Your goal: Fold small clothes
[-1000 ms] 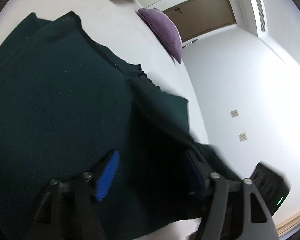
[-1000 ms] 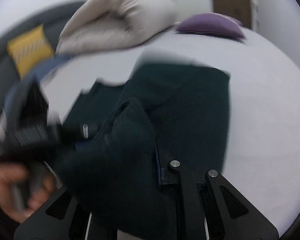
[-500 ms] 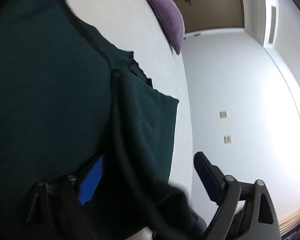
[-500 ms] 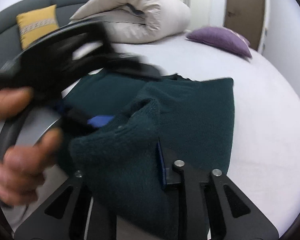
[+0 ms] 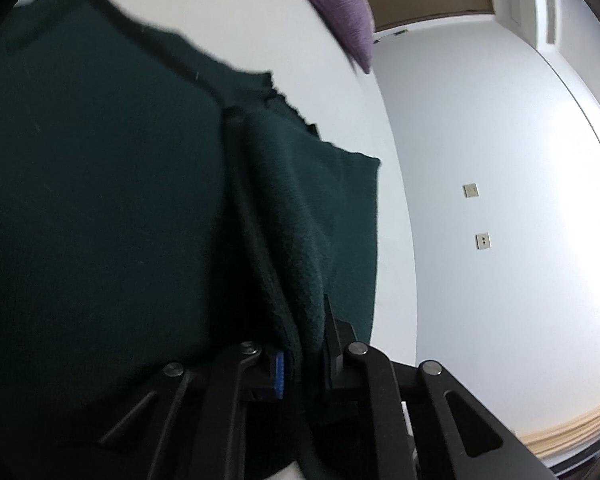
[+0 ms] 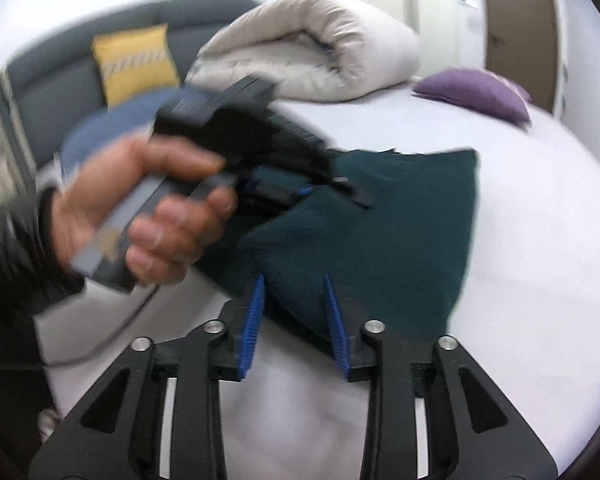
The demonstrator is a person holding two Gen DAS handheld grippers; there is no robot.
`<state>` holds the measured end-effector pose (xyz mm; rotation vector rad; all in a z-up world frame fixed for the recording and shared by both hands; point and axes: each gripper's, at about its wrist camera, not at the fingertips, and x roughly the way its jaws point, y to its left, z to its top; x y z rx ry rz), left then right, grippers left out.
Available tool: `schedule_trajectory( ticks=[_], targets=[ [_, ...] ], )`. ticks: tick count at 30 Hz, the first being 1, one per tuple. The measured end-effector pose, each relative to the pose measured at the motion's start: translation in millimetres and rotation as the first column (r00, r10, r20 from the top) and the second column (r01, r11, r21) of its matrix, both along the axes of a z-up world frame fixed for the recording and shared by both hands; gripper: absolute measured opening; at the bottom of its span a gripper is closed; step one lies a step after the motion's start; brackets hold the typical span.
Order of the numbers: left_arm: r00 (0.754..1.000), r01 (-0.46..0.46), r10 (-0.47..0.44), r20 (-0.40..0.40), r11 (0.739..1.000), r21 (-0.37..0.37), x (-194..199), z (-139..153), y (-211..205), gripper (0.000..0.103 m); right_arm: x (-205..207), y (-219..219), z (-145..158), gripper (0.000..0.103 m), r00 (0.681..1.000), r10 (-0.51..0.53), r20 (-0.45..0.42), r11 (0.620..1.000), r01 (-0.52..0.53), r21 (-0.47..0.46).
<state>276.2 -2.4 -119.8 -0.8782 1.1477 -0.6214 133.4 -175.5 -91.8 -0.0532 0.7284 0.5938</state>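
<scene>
A dark green knitted sweater [image 5: 100,200] lies partly folded on the white bed [image 5: 260,20]. A raised fold of it runs straight into my left gripper [image 5: 302,360], whose jaws are closing and pinch that fold between the pads. The right wrist view shows the sweater [image 6: 380,232] with a person's hand [image 6: 172,216] holding the left gripper [image 6: 324,194] at its left edge. My right gripper [image 6: 296,322] hovers at the sweater's near edge. Its jaws are opening; the cloth's edge lies between the blue pads [image 6: 254,320], which do not press on it.
A rolled white duvet [image 6: 308,48] and a purple cushion [image 6: 472,90] lie at the far end of the bed. A yellow cushion [image 6: 134,62] leans on a grey headboard [image 6: 52,80]. The bed's edge and a white wall [image 5: 500,160] are to the right in the left wrist view.
My left gripper's jaws went from wide apart to pinched on the sweater's fold. The right gripper let go of the bunched cloth and drew back toward the near edge.
</scene>
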Motion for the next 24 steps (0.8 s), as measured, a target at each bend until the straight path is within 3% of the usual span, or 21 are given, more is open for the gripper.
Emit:
schedule_trajectory(
  ticks=[2,6,10,16,20,24],
  targets=[
    [1.0,-0.001,0.001,0.022,1.0,0.019,-2,10,10,0.014,11,-23,5,0.044,0.997,-0.075,-0.022,0.994,0.076,0.072],
    [0.998,-0.027,0.024,0.059,0.998,0.056,-7,22,46,0.014,40,-51,1,0.044,0.981,-0.175,-0.082,0.975,0.184,0.121],
    [0.995,-0.083,0.077,0.071,0.993,0.087,-10,26,94,0.013,63,-41,-16,0.046,0.975,-0.191,-0.111,0.979,0.198,0.049],
    [0.985,-0.162,0.155,0.081,0.982,0.095,-14,27,153,0.013,85,12,-50,0.046,0.985,-0.126,-0.121,0.989,0.115,-0.091],
    [0.985,-0.161,0.151,0.087,0.979,0.122,-20,22,162,0.013,83,44,-62,0.047,0.99,-0.103,-0.098,0.983,0.086,-0.164],
    [0.981,-0.188,0.183,0.059,0.978,0.089,-23,1,173,0.013,77,49,-64,0.052,0.989,-0.113,-0.098,0.984,0.097,-0.15]
  ],
)
